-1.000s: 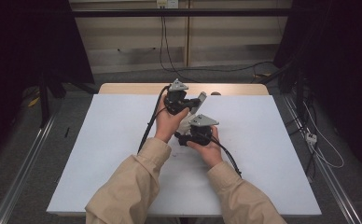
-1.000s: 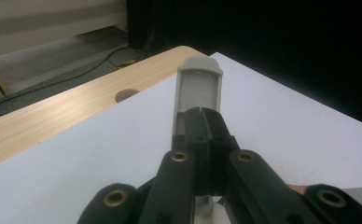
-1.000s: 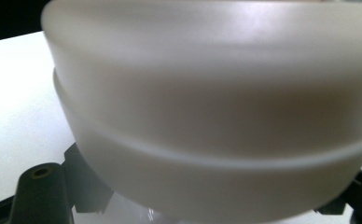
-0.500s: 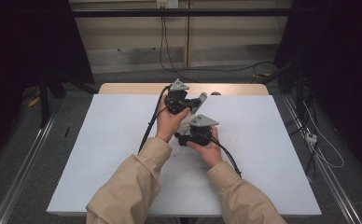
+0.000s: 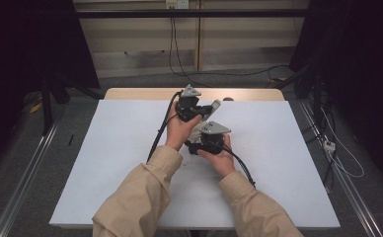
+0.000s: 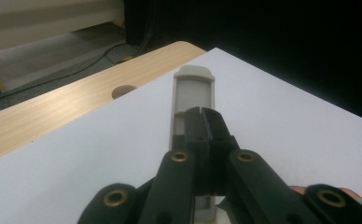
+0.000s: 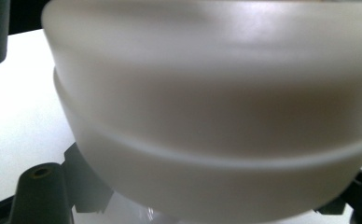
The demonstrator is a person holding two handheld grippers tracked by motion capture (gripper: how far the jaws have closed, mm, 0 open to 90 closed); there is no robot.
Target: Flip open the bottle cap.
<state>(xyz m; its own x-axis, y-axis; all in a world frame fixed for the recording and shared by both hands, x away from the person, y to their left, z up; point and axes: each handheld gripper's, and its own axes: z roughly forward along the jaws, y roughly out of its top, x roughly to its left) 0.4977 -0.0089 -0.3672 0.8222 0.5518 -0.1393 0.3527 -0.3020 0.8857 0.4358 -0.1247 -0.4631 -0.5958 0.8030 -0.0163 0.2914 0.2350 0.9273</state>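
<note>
hand-held grippers: 2 (image 5: 210,109) (image 5: 203,132) | grey plastic piece: 1 (image 6: 195,88) | table: 1 (image 5: 288,148)

Table (image 5: 130,123): wooden top, covered almost wholly by a white sheet (image 5: 278,163). A strip of bare wood (with a round hole (image 6: 123,90) in it) is left exposed beyond the sheet's far edge.

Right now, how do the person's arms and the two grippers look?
Both sleeves are beige. Each hand carries a black tool: the left gripper and the right gripper each have a grey three-cornered plate on top and a black cable trailing. The left gripper's black jaws show brass-coloured rivets.
</note>
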